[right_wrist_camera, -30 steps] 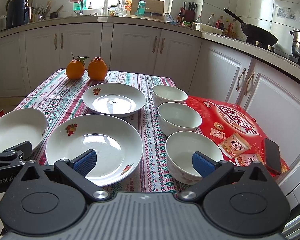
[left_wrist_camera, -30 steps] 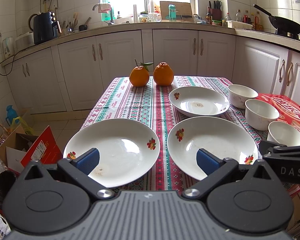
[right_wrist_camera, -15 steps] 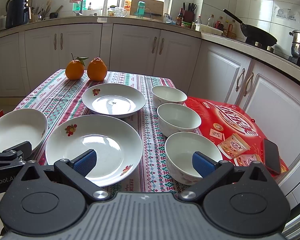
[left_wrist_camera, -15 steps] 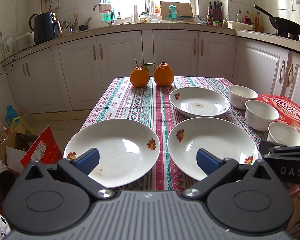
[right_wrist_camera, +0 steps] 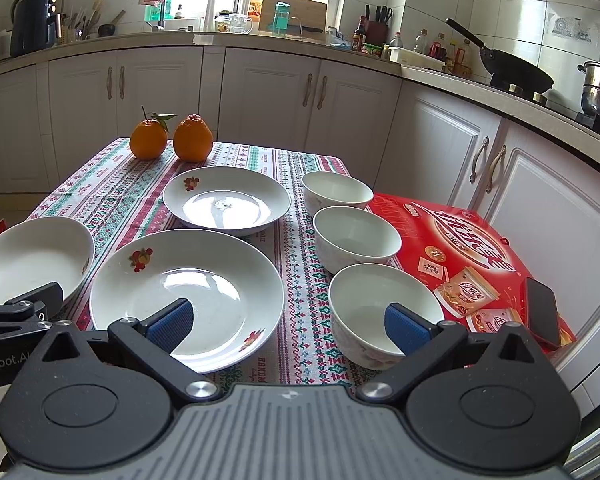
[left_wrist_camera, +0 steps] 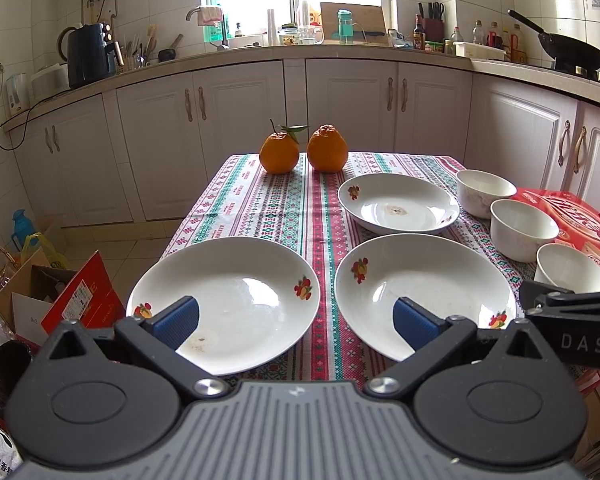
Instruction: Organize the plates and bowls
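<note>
We hold the left tool (left_wrist_camera: 296, 320) and right tool (right_wrist_camera: 286, 322) wide apart and empty above the worktop's near edge, three plates (left_wrist_camera: 398, 204) mid-worktop, three bowls (right_wrist_camera: 356, 236) lining its right edge, bare cloth (left_wrist_camera: 260, 204) far-left.

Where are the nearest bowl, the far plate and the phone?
nearest bowl (right_wrist_camera: 380, 296), right wrist view, inner wall.
far plate (right_wrist_camera: 226, 200), right wrist view, centre of the well.
phone (right_wrist_camera: 542, 316), right wrist view, middle of its dark screen.
</note>
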### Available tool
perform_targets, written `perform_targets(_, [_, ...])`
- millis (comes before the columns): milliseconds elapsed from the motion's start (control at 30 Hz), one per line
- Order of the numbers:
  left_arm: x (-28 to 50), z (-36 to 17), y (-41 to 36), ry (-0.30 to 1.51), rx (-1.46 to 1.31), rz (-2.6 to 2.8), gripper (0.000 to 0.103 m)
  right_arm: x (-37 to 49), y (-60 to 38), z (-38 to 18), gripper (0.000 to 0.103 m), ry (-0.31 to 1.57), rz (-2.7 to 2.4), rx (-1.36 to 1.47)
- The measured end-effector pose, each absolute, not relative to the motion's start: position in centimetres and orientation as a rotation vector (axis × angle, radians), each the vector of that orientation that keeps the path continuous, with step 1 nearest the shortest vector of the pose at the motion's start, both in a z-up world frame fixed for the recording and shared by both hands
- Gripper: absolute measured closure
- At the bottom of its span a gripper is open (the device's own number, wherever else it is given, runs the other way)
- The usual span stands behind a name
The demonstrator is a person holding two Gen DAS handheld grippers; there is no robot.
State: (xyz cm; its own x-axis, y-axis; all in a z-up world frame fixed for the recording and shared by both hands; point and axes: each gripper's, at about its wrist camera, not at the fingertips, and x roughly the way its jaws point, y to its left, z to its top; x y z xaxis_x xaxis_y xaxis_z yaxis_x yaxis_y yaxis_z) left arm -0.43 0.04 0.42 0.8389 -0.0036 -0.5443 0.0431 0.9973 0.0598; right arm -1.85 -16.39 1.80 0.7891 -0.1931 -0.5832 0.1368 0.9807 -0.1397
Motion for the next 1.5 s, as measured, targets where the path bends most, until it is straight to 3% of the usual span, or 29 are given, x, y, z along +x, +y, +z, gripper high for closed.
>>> perform_targets(900, [0.3, 0.7, 0.5, 0.555, 0.098, -0.071, 0.001, -0.7, -17.0, 2.9, 0.000, 0.612, -0.133, -0.102])
perform_targets(1267, [0.9, 1.3, 4.9, 0.466, 0.157, -0.075, 0.001, 2.6, -17.6, 6.3, 0.000, 0.449, 0.085, -0.150])
perform_targets(1500, [0.6, -1.0, 8.2, 0.553, 0.177, -0.139, 0.001, 4.8, -15.8, 6.5, 0.000, 0.461, 0.317, -0.122])
